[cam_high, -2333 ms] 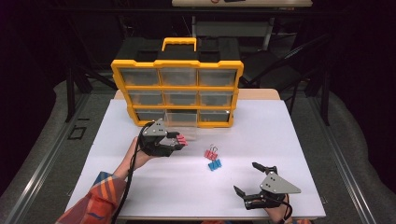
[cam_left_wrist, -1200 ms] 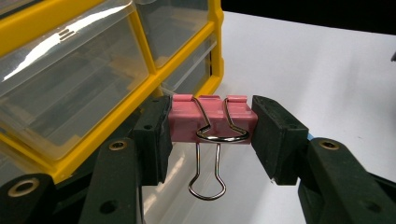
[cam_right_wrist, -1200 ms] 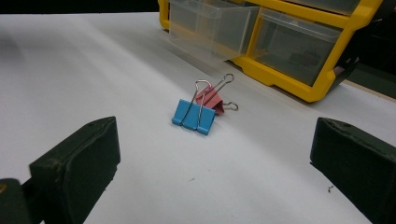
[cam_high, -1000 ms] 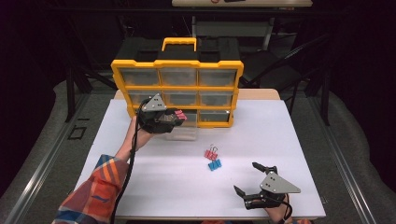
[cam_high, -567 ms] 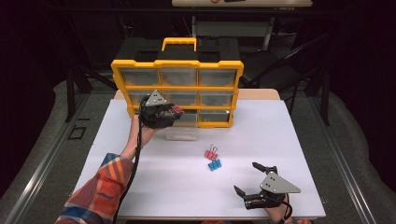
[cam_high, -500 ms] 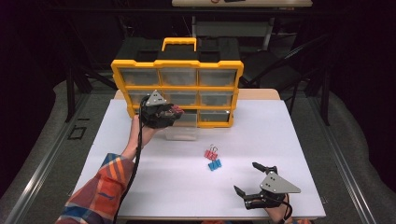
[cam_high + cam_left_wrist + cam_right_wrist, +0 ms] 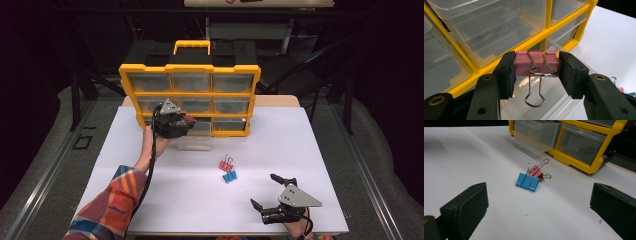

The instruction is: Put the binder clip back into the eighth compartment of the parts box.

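My left gripper (image 7: 536,67) is shut on a pink binder clip (image 7: 537,63), held by its two ends with the wire handles hanging down. In the high view that gripper (image 7: 182,122) hovers over a clear drawer (image 7: 194,141) pulled out of the bottom row of the yellow organizer (image 7: 190,95). A blue binder clip (image 7: 527,181) and a red binder clip (image 7: 537,173) lie touching on the white table (image 7: 150,200); the high view shows the blue clip (image 7: 229,176) and the red clip (image 7: 225,164) mid-table. My right gripper (image 7: 272,192) rests open near the front right edge.
The organizer stands upright at the back of the table, its other clear drawers pushed in. The open drawer (image 7: 536,133) juts forward onto the table. Dark floor and chair frames surround the table.
My left gripper has carried the pink clip from mid-table back toward the organizer and now holds it over the pulled-out drawer. The right gripper has stayed put.
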A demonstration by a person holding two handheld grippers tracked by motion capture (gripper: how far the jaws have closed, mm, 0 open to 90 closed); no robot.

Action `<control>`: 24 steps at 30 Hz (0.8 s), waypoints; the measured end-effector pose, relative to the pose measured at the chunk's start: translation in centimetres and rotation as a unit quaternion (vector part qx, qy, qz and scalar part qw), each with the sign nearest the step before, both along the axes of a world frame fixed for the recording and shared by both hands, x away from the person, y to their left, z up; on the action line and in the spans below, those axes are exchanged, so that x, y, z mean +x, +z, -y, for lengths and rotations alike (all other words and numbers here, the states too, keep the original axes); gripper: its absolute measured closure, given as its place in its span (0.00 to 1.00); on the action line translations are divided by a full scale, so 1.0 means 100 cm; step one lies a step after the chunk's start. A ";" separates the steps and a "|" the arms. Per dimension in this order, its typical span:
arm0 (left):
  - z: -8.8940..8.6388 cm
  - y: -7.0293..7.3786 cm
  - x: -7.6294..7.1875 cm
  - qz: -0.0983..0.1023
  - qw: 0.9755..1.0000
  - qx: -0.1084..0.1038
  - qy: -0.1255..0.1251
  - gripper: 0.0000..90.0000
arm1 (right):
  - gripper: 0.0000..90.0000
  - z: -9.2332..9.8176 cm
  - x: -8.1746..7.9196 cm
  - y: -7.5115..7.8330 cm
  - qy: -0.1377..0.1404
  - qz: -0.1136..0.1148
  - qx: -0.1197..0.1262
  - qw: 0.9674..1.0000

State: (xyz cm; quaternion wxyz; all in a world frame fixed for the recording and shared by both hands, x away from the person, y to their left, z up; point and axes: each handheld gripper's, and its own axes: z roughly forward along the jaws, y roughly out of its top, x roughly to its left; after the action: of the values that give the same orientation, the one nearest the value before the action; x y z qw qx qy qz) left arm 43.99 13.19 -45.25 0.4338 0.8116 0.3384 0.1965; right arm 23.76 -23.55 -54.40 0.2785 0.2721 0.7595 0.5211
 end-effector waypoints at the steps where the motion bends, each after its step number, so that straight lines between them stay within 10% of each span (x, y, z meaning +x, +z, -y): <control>1: 0.001 -0.001 0.000 0.001 1.000 0.001 0.001 0.55 | 0.01 0.000 0.000 0.000 0.000 0.000 0.000 1.000; 18: 0.001 -0.019 0.004 -0.015 1.000 0.001 0.008 0.55 | 0.01 0.000 0.001 0.000 0.000 -0.002 -0.002 1.000; 24: 0.001 -0.014 -0.002 -0.006 1.000 0.002 0.004 0.25 | 0.01 0.000 0.001 0.000 0.000 -0.001 -0.002 1.000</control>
State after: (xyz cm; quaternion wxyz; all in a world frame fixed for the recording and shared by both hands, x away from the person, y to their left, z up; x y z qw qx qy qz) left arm 43.78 13.09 -46.64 0.4291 0.8123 0.3437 0.1947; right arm 23.83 -23.58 -54.44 0.2784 0.2715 0.7611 0.5192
